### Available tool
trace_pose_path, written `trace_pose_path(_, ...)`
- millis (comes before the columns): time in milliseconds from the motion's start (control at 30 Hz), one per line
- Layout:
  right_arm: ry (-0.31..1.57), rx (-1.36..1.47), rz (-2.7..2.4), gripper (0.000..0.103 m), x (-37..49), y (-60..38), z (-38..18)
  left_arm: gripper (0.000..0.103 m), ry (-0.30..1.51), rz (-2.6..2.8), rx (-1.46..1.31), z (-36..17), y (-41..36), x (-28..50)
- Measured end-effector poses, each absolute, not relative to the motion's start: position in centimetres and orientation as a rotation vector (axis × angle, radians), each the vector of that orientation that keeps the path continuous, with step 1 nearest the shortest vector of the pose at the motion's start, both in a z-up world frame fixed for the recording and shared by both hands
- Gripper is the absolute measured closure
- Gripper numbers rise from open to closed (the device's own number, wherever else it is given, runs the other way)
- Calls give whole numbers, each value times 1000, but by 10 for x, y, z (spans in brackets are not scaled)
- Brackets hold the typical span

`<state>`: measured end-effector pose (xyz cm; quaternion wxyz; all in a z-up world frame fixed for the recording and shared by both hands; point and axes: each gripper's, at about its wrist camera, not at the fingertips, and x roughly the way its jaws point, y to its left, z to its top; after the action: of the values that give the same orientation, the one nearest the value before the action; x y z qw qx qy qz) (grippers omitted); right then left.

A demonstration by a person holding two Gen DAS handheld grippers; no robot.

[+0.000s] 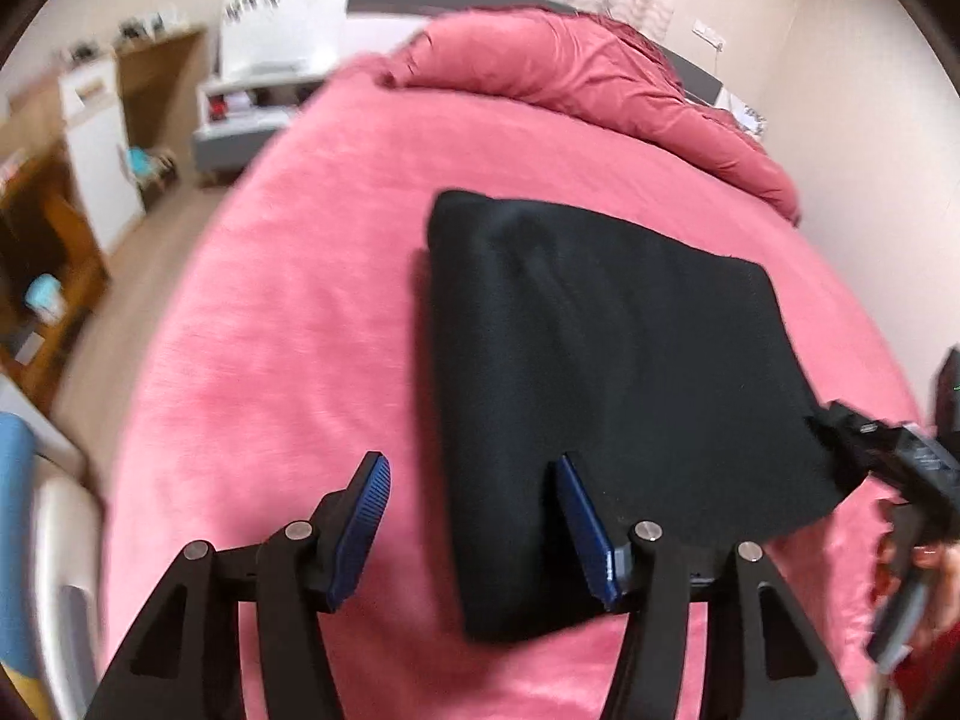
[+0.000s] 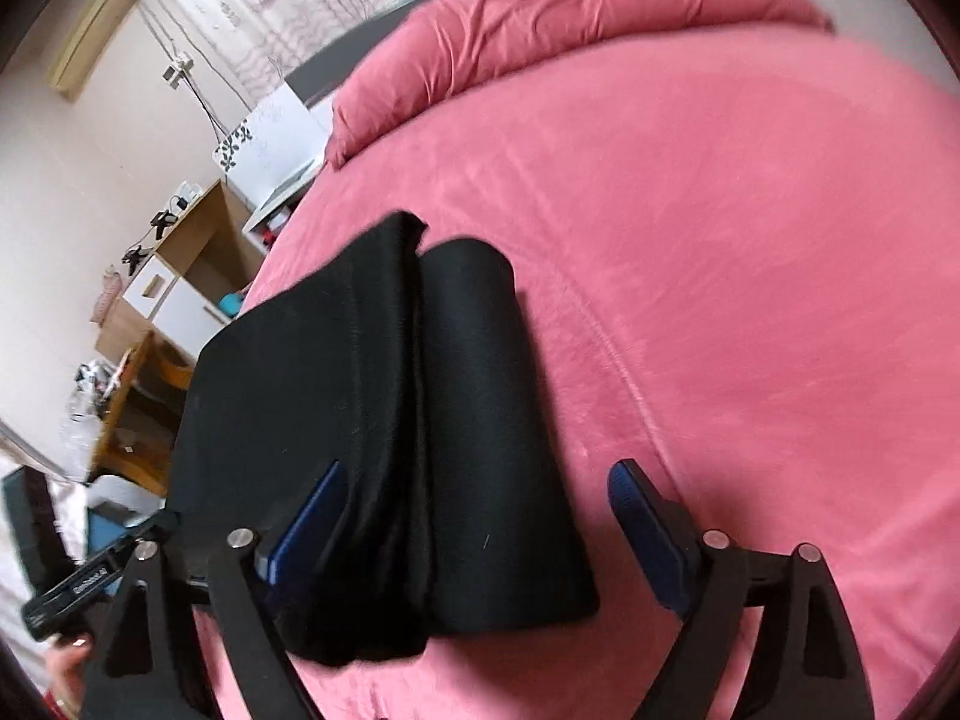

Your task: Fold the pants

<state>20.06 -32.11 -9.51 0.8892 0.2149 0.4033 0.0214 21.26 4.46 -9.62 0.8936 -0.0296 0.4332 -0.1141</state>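
In the left wrist view, the left tongs (image 1: 471, 531) reach in from six o'clock, tilted down toward the bed (image 1: 288, 312), their two blue-padded fingers (image 1: 363, 516) spread wide with nothing between them: the left finger hangs over bare pink cover, the right finger over the near edge of the black pants (image 1: 600, 372). The pants lie folded into a thick dark rectangle on the pink cover, right of centre, running from about six o'clock up toward twelve, with the fold's rounded edge on their left side. At three to four o'clock the other handheld tool comes in from the frame's edge, its body just at the pants' right corner, with a bit of the person's hand (image 1: 942, 576) behind it; blur hides the detail. In the right wrist view, the right tongs (image 2: 474, 531) likewise enter from six o'clock, angled down, fingers (image 2: 645, 531) wide apart and gripping nothing; the left finger sits over the pants (image 2: 336, 372), the right over bare bed (image 2: 720, 240). Here the pants show stacked layers, a rolled fold on the right side. A rumpled pink duvet (image 2: 570, 12) lies heaped at twelve o'clock.
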Motion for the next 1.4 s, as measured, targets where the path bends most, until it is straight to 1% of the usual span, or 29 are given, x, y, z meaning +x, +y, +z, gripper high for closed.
trace_pose_path(67,801,367,38,1,181,-306,-84,44,866,-214,-19,-94,42,193)
trace_pose_path(133,765,285,26,0,158,-288,-74,44,845,-205,-2,-92,38,171)
trace_pose_path(267,708,169,1,0,125,-254,-56,44,863,-177,-16,-95,36,133)
trace_pose_path(433,648,123,-14,0,78,-227,-41,44,851,-186,-63,-88,37,97)
trace_pose_path(533,630,113,-22,0,51,-215,-35,44,810,-147,-50,-75,39,70)
trace_pose_path(733,641,97,-37,0,11,-199,-29,44,754,-160,-26,-51,43,23)
trace_pose_path(1000,632,79,-45,0,-17,-186,-22,44,695,-173,23,-28,38,-11)
trace_pose_path(1400,600,97,-76,0,-32,-192,-9,44,696,-180,6,-24,39,-21)
